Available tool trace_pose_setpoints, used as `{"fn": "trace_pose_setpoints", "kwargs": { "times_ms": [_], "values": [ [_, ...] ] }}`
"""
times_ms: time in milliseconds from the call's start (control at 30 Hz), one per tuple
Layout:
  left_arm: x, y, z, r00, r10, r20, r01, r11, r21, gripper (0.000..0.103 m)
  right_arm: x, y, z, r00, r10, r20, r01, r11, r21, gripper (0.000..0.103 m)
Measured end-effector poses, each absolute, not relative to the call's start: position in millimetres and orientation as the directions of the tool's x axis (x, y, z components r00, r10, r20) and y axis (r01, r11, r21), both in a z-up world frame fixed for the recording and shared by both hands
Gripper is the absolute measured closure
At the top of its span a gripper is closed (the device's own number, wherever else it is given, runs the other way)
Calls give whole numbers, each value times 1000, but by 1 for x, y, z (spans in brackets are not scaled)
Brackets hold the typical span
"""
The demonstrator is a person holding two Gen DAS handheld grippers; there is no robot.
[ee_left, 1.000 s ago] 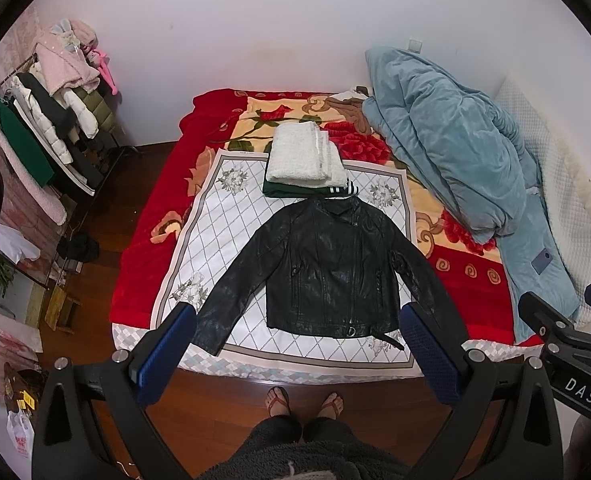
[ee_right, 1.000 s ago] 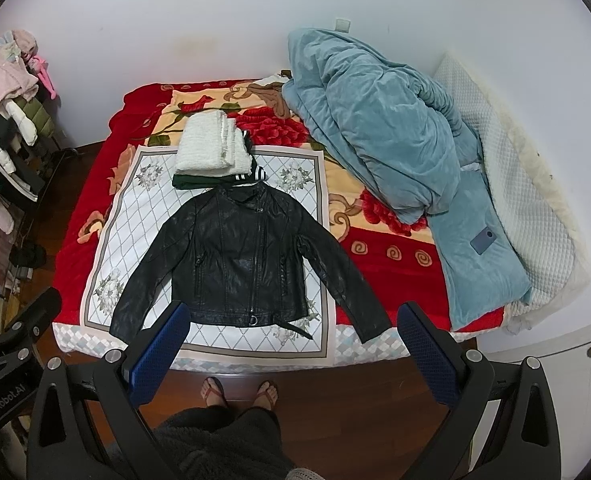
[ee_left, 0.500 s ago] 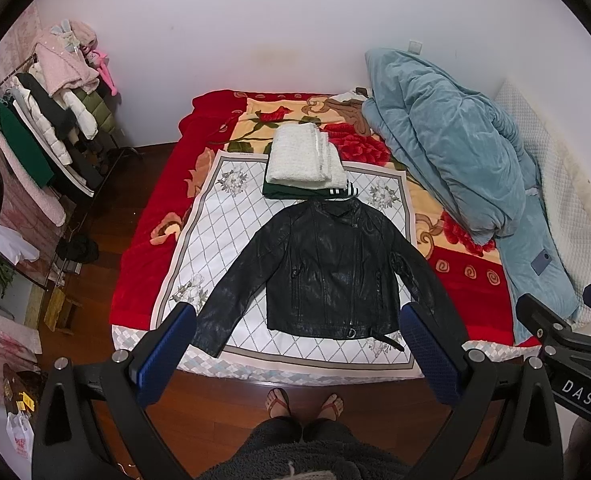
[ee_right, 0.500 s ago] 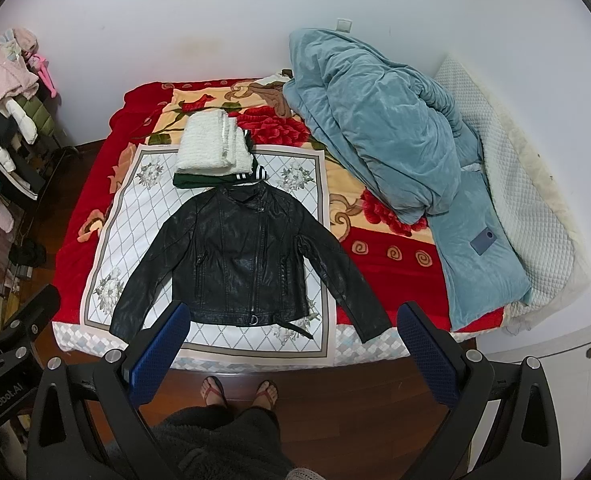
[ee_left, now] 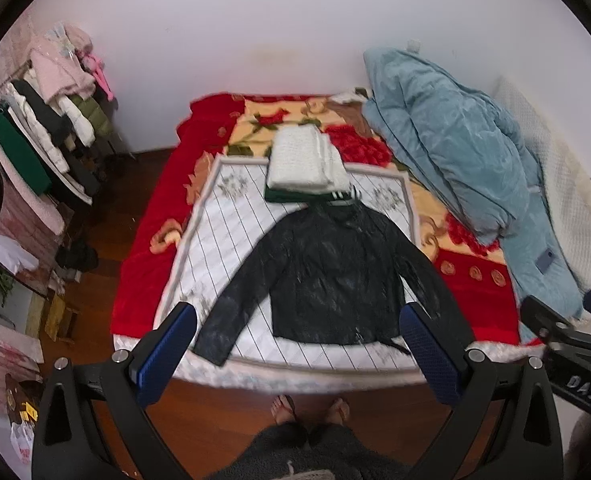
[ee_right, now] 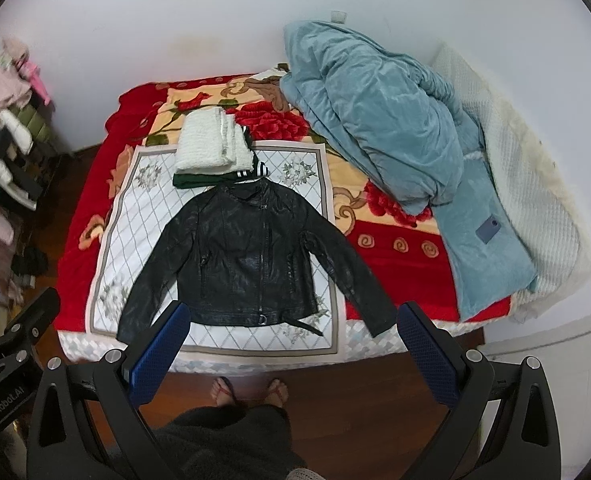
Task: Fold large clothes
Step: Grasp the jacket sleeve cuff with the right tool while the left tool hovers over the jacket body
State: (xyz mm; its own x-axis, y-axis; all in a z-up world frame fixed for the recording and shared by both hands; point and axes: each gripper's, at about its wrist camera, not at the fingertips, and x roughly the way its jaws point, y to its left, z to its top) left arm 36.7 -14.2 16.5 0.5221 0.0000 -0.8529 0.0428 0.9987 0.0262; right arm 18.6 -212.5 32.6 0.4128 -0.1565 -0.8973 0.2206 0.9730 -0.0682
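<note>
A black leather jacket (ee_right: 247,258) lies flat, front up, on a white diamond-patterned cloth (ee_right: 135,216) over the red floral bed (ee_right: 399,264), both sleeves spread out and down. Its collar touches a stack of folded clothes (ee_right: 213,148), white on top, dark green beneath. The left gripper (ee_left: 295,344) and right gripper (ee_right: 291,338) both hang above the foot of the bed, jaws spread wide, holding nothing. The right wrist view is sharp and shows the zipper and hem buckle; the left view is blurred but shows a full clothes rack (ee_left: 43,140). A blue duvet (ee_right: 391,120) is heaped beside the jacket.
</note>
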Motion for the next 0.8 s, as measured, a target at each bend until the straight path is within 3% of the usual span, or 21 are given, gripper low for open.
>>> {"fn": "trace_pose_setpoints", "kwargs": {
  "times_ms": [200,233,267,333,500,567,800],
  "values": [
    [81,-11,-47,583,88,-808,34,991,133,0,42,-254,-44,428,-110,-897,382,922,69,0],
    [92,-11,-63,581,95,-808,30,990,138,0,42,-268,-63,419,-106,-902,426,900,92,10],
    [99,-11,-76,575,100,-812,28,989,142,0,43,-283,-84,397,-98,-913,474,873,113,28],
    [121,-17,-112,557,113,-823,23,988,152,0,42,-317,-132,358,-40,-933,566,804,182,45],
    [156,-40,-204,463,163,-871,0,983,183,0,21,-397,-274,331,87,-940,763,562,320,45],
    [166,-53,-240,421,178,-889,-13,982,190,0,16,-423,-342,327,143,-934,810,467,355,40],
    [190,-110,-373,277,234,-932,-9,971,240,0,-16,-503,-559,333,246,-910,929,80,361,39]
  ]
}}
